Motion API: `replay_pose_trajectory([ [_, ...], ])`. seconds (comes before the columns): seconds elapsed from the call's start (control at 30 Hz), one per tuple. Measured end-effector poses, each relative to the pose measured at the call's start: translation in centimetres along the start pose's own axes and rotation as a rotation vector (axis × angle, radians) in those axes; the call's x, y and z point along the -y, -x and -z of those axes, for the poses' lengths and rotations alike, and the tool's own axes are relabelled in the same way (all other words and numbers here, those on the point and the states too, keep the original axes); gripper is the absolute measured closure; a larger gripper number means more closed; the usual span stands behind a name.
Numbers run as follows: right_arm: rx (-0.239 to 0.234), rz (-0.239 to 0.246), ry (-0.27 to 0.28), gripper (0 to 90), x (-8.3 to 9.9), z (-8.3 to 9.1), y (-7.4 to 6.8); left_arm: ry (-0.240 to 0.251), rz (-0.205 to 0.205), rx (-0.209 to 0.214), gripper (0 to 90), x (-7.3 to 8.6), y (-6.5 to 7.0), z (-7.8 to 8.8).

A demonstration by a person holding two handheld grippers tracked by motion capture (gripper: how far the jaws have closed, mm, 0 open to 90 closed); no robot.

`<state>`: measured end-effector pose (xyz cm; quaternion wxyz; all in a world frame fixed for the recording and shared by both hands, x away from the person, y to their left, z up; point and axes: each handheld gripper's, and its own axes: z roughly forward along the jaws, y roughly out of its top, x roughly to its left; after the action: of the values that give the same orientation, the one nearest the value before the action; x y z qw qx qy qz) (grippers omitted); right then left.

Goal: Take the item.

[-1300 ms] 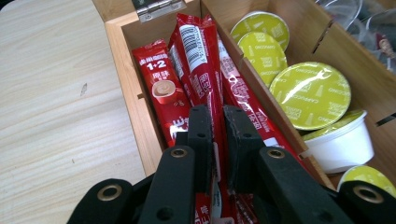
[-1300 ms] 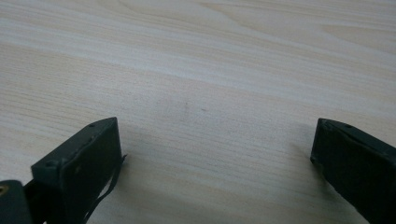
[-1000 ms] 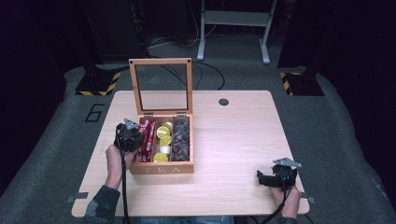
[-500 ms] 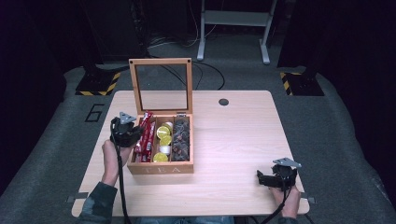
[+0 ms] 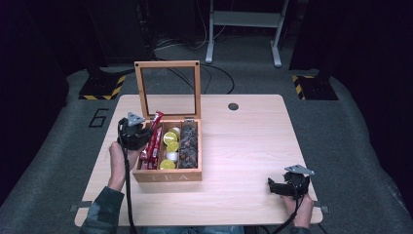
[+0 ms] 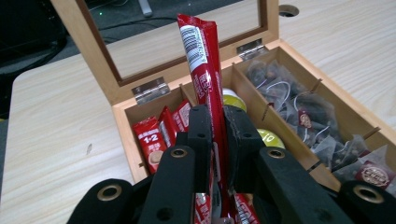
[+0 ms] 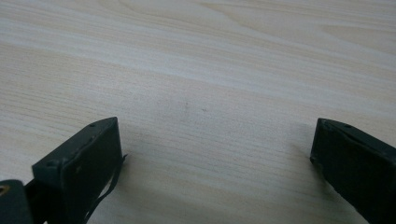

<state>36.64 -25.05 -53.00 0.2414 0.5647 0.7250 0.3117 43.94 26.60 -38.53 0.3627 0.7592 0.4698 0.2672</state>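
1. at the near right corner of the table [image 5: 253, 146], the right gripper [image 5: 287, 186] rests in the person's hand with its jaws spread wide and nothing between them; the right gripper view looks along them at bare wood grain.
2. near the table's left edge, the left gripper [image 5: 132, 135] sits beside the left wall of the wooden tea box [image 5: 168, 176], its jaws clamped tight on a red stick sachet [image 6: 205, 70] about halfway along its length.
3. the sachet stands nearly upright above the box's left compartment, its top end with the barcode poking well clear of the rim, its lower end low among the other red sachets [image 6: 154, 140] packed there.
4. judged from this, the pick is made and the lift is under way: the grip looks secure, but the sachet is not fully out of the compartment, and carrying it away and setting it down are left to do.
5. farther along, the middle compartment holds yellow capsules [image 5: 170, 141] and the right one dark tea bags [image 6: 303, 116]; the glass lid [image 5: 168, 87] stands open behind.
6. hard to make out: the gripper's own jaws hide the sachet's lower end, so whether it touches its neighbours cannot be told; the sachet's print is too small to read.
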Motion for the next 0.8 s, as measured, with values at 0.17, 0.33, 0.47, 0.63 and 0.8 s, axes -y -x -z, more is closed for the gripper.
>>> replay_pose_trajectory([
  [0.17,0.000,0.000,0.000,1.4,0.0,0.0,0.0,0.010,-0.012,0.009,81.3,-0.4,0.5,0.0],
  [0.33,0.000,0.000,0.000,1.4,0.0,0.0,0.0,0.019,-0.025,0.021,81.3,-0.9,1.0,0.1],
  [0.47,0.000,0.000,0.000,1.4,0.0,0.0,0.0,0.028,-0.033,0.027,81.3,-1.3,1.4,0.2],
  [0.63,0.001,0.003,0.001,1.4,0.0,0.0,0.0,0.036,-0.043,0.038,81.3,-1.8,2.0,0.0],
  [0.8,0.001,0.001,0.000,1.4,0.0,0.0,0.0,0.043,-0.058,0.047,81.3,-2.3,2.5,0.0],
])
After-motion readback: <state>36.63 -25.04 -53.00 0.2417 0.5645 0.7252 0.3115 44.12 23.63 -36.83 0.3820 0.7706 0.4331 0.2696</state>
